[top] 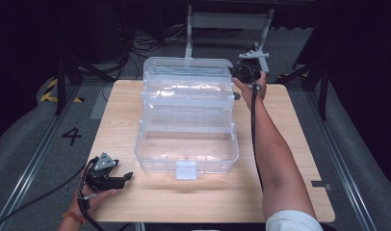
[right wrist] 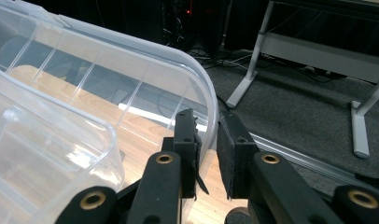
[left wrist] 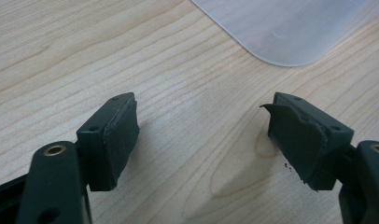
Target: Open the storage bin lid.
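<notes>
High view first: there's a clear plastic tiered box (top: 186, 120) sitting mid-table on the wooden table (top: 290, 159), fanned out in steps with its lid (top: 186, 65) standing up at the far end. The right gripper (top: 238, 73) is reached out to the lid's far right corner, and the left gripper (top: 117, 177) is parked on the near left of the table, well apart from the box, jaws pointing toward it.

Left gripper view: the jaws stand wide with nothing between them, just bare wood grain underneath. A rounded corner of the box's base (left wrist: 285, 32) peeks in at the top, not touching anything.

Right gripper view: this is where the action is. The jaws are pinched narrow on the lid's rim (right wrist: 207, 116), one pad inside the wall and one outside. The outer pad looks like it might have a sliver of gap to the plastic, hard to say for sure at this angle, but I'd call it a grip.

So my read: the step in hand is working the lid, probably swinging it shut. Next move calls for pulling that rim toward the person in an arc around the hinge while the trays fold in, and maybe bringing the left gripper over to steady the base so the box doesn't slide.
</notes>
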Demonstrator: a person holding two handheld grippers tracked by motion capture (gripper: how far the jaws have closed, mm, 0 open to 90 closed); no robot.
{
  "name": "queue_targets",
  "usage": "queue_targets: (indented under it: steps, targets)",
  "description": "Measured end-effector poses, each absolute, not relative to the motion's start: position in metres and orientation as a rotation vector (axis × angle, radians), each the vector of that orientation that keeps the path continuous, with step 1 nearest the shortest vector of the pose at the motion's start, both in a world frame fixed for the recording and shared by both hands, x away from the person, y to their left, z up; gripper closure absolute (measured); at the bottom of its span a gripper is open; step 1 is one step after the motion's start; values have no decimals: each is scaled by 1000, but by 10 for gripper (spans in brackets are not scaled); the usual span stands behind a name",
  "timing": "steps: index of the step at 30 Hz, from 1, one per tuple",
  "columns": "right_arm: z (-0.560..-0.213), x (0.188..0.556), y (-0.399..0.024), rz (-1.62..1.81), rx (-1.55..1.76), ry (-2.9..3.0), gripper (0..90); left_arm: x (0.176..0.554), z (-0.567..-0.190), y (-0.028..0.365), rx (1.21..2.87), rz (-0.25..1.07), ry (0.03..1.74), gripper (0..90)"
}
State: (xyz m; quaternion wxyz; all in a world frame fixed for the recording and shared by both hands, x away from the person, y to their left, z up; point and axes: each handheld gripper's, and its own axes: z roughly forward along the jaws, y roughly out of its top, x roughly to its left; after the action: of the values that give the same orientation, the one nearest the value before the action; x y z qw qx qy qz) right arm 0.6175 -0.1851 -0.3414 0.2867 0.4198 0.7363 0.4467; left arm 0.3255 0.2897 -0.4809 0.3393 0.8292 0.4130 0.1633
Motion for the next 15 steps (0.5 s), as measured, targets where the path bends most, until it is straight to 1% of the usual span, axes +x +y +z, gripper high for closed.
queue_targets:
  steps: [15]
  targets:
    - [-358,628,-185,1167,1149,1977,782,326,-481,290,2157,430,1073,249]
